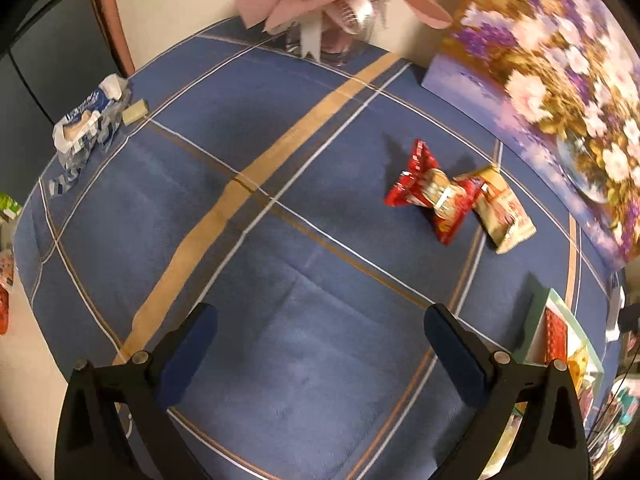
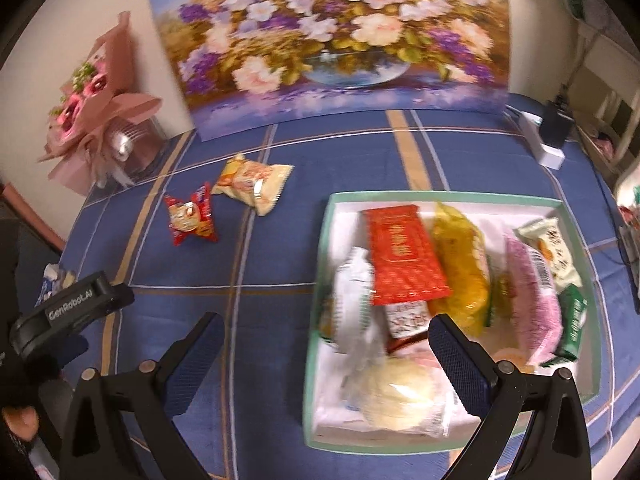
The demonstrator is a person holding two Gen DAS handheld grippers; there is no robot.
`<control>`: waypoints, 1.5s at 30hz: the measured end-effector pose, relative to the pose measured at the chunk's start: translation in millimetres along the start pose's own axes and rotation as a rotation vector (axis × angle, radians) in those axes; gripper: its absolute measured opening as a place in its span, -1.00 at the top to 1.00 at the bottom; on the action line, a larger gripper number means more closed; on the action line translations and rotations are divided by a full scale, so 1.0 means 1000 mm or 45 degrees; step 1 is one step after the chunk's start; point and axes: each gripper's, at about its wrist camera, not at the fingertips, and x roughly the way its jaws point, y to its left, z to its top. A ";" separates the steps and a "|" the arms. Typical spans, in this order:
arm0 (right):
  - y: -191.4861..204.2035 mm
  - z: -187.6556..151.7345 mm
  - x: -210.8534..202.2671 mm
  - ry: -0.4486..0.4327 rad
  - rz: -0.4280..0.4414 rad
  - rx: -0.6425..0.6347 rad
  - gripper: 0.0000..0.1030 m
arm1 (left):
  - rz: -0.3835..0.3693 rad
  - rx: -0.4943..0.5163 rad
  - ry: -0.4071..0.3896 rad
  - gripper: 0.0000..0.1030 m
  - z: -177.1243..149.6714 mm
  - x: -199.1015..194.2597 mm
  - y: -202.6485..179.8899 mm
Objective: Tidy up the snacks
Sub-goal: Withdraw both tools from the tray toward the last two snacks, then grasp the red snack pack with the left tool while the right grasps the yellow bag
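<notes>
Left gripper [image 1: 320,344], jaws wide and empty, faces the red crinkly foil snack packet [image 1: 430,192] lying far-right, nearer it than the right gripper [image 2: 326,354].

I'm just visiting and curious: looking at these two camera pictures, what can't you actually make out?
- Printing on the red packet and yellow packet: too small and blurred, both views.
- Snacks at the bottom of the box: covered by upper packets, right wrist view.
- Most of the box: cut off by the edge, left wrist view.
- Torn blue-white wrapper: contents unclear, left wrist view.
</notes>
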 end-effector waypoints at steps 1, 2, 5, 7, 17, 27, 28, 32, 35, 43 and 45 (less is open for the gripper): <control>0.003 0.001 0.001 0.000 0.009 -0.007 -1.00 | -0.009 -0.012 0.005 -1.00 0.003 0.002 0.003; 0.005 0.002 0.003 0.002 0.019 -0.013 -1.00 | -0.020 -0.021 0.008 -1.00 0.006 0.004 0.005; 0.010 0.009 0.010 0.010 0.063 -0.021 -0.99 | -0.091 -0.044 0.002 -1.00 0.022 0.011 0.007; 0.013 0.017 0.017 0.026 0.079 -0.031 -0.95 | -0.148 -0.019 0.006 -1.00 0.033 0.015 0.004; 0.030 0.104 0.070 0.162 0.129 -0.160 -0.76 | -0.235 0.236 0.005 -1.00 0.088 0.033 -0.043; 0.061 0.151 0.142 0.342 0.186 -0.315 -0.64 | -0.240 0.391 0.069 -1.00 0.084 0.079 -0.081; 0.064 0.152 0.148 0.354 0.183 -0.331 -0.63 | -0.236 0.405 0.070 -0.99 0.084 0.083 -0.084; 0.075 0.155 0.177 0.418 0.178 -0.379 -0.46 | -0.228 0.461 0.046 -0.84 0.083 0.090 -0.093; 0.079 0.153 0.192 0.435 0.172 -0.399 -0.42 | -0.241 0.486 0.054 -0.59 0.083 0.095 -0.098; 0.083 0.155 0.206 0.418 0.137 -0.420 -0.11 | -0.238 0.517 0.021 -0.38 0.085 0.097 -0.103; 0.083 0.157 0.207 0.399 0.134 -0.417 -0.02 | -0.241 0.515 0.010 -0.28 0.084 0.095 -0.102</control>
